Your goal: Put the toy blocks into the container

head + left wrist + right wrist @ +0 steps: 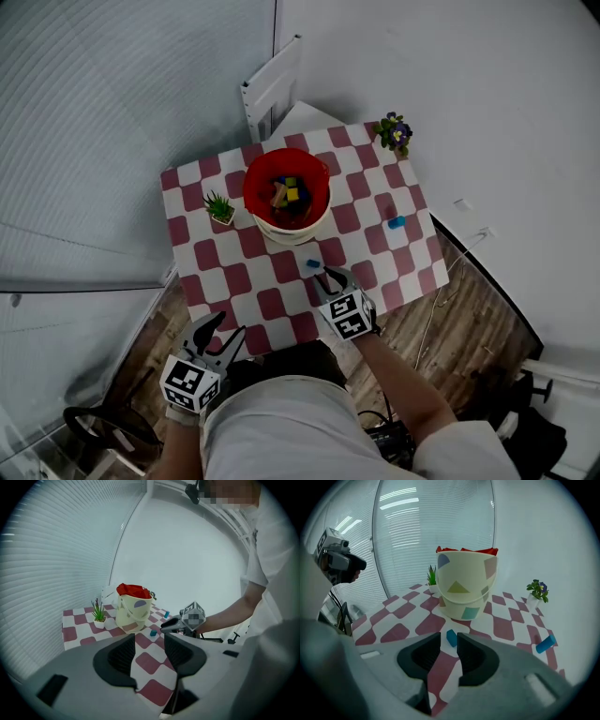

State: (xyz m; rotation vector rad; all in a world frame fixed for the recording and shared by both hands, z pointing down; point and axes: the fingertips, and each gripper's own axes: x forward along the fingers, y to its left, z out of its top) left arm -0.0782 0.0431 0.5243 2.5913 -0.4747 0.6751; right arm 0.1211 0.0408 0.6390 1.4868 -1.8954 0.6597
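At the bottom centre, the left gripper (149, 640) has its jaws apart, with only the checkered tablecloth (75, 632) between them. Left of centre stands a cream bucket (132, 612) with a red lining, a small potted plant (99, 617) beside it. A blue block (153, 633) lies near the right gripper (165, 626).

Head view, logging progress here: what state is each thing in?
Bucket: upright, holds several blocks.
Near blue block: lying on the tablecloth, ungripped.
Far blue block: lying loose on the tablecloth.
Left tongs: open, empty.
Right tongs: narrowly open, empty, tips just short of the near block.
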